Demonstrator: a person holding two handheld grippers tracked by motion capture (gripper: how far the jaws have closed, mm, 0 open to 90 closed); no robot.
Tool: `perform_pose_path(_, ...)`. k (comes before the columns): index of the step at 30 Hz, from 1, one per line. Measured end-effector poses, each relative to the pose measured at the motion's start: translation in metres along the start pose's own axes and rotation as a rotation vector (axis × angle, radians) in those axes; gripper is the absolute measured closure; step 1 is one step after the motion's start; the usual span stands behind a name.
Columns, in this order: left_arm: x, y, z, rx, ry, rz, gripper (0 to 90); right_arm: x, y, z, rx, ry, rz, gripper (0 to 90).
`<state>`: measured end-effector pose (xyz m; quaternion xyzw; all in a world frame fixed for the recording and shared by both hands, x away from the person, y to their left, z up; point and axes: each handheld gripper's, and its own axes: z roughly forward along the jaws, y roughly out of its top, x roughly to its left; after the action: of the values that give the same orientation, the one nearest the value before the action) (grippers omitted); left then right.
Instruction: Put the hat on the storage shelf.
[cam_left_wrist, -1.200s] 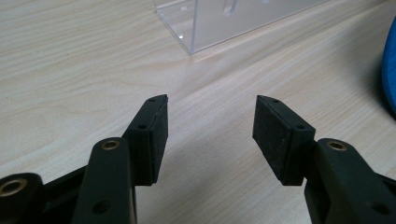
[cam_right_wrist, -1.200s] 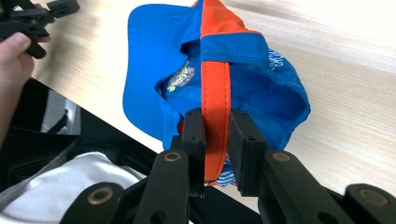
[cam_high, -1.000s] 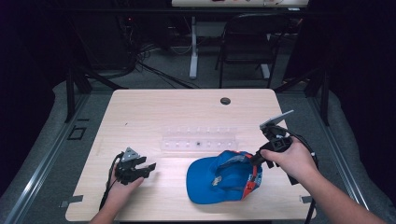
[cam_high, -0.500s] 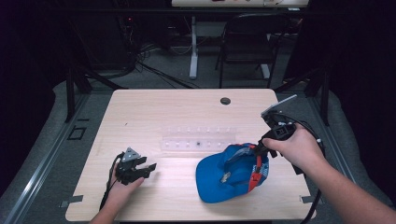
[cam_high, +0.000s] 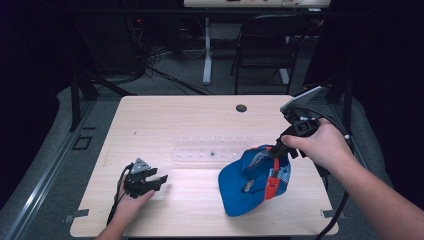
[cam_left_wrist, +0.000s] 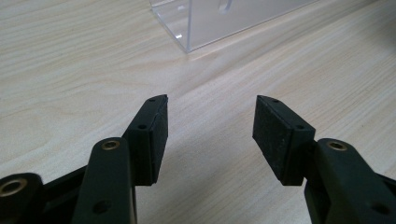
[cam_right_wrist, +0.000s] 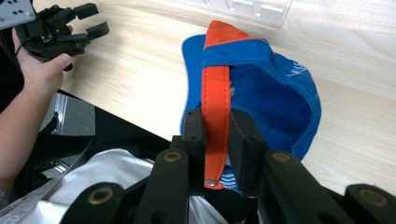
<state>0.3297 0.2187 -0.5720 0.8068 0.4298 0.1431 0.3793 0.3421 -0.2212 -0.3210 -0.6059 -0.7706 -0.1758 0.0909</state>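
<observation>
Lifted further since half a second ago, the blue cap (cam_high: 252, 182) now tilts up on its brim, its crown raised toward 1 o'clock while the brim edge rests on the worktop (cam_high: 200, 125) at about 5 o'clock of the surface. The right hand-held gripper (cam_high: 278, 148) has shifted slightly up and back with it; its jaws are pinched narrow on the cap's orange strap (cam_right_wrist: 215, 107), which runs straight between them in the right gripper view, the blue lining of the cap (cam_right_wrist: 261, 93) open beyond. At about 8 o'clock on the worktop, the left hand-held gripper (cam_high: 161, 178) sits where it was, held low in the person's left hand (cam_high: 129, 205) with its jaws spread wide and nothing between them; the left gripper view shows bare wood grain between the two black pads (cam_left_wrist: 156, 135). A clear plastic rack (cam_high: 210, 149) lies near the middle of the worktop, just at 10 o'clock of the cap and apart from it, and its corner (cam_left_wrist: 196, 28) appears ahead of the left jaws. A small dark round grommet (cam_high: 241, 108) marks the worktop's far edge at 12 o'clock.
</observation>
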Motion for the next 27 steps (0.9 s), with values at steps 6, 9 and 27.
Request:
perform_pose_path(6,0.0,0.0,0.0,0.004,0.001,0.002,46.0,0.002,0.004,-0.015,-0.007,0.025,0.027,77.9)
perform_pose_path(9,0.0,0.0,0.0,0.003,0.0,0.001,46.0,-0.001,0.007,-0.027,-0.004,0.039,0.039,77.9)
perform_pose_path(27,0.0,0.0,0.001,0.002,0.003,-0.002,46.0,-0.024,0.007,-0.041,-0.068,0.202,0.165,78.0)
